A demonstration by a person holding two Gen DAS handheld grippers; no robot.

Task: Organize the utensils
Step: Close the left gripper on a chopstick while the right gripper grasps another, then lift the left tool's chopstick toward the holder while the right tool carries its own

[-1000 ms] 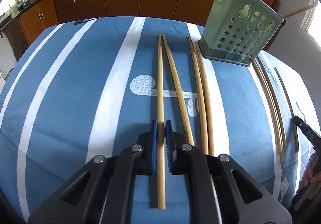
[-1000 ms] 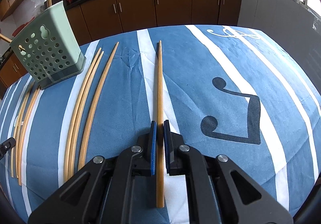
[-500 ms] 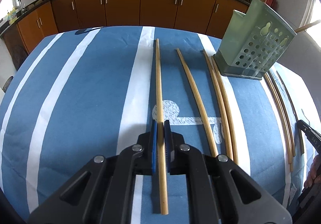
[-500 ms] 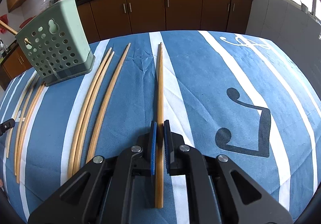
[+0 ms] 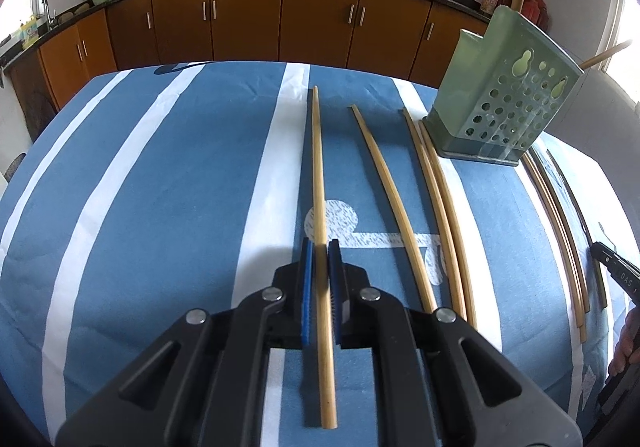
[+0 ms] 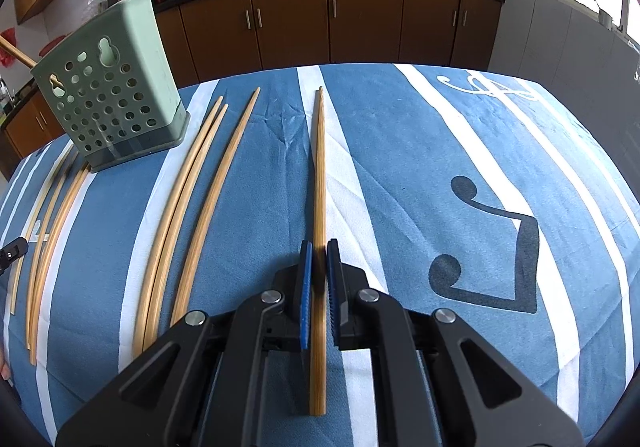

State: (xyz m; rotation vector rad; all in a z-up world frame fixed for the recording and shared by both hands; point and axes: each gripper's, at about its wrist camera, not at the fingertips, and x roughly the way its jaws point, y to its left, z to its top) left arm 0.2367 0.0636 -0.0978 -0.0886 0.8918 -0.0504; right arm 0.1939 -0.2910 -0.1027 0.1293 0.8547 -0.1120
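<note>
My left gripper (image 5: 320, 247) is shut on a long wooden chopstick (image 5: 318, 167) and holds it above the blue striped tablecloth (image 5: 160, 187). My right gripper (image 6: 319, 247) is shut on another wooden chopstick (image 6: 319, 167), also lifted off the cloth. A green perforated utensil holder (image 5: 504, 103) stands at the back right in the left wrist view; it also shows in the right wrist view (image 6: 108, 95) at the back left, with chopsticks sticking out of it. Several loose chopsticks (image 5: 396, 207) lie on the cloth beside it.
More chopsticks (image 6: 188, 199) lie in rows between the holder and my right gripper, and others (image 6: 44, 239) lie left of the holder. Brown kitchen cabinets (image 5: 280, 19) run behind the table. The table's far edge is close behind the holder.
Both grippers have risen with their chopsticks. The left chopstick has come away from the one that lay against it, and the holder has shifted right in its view.
</note>
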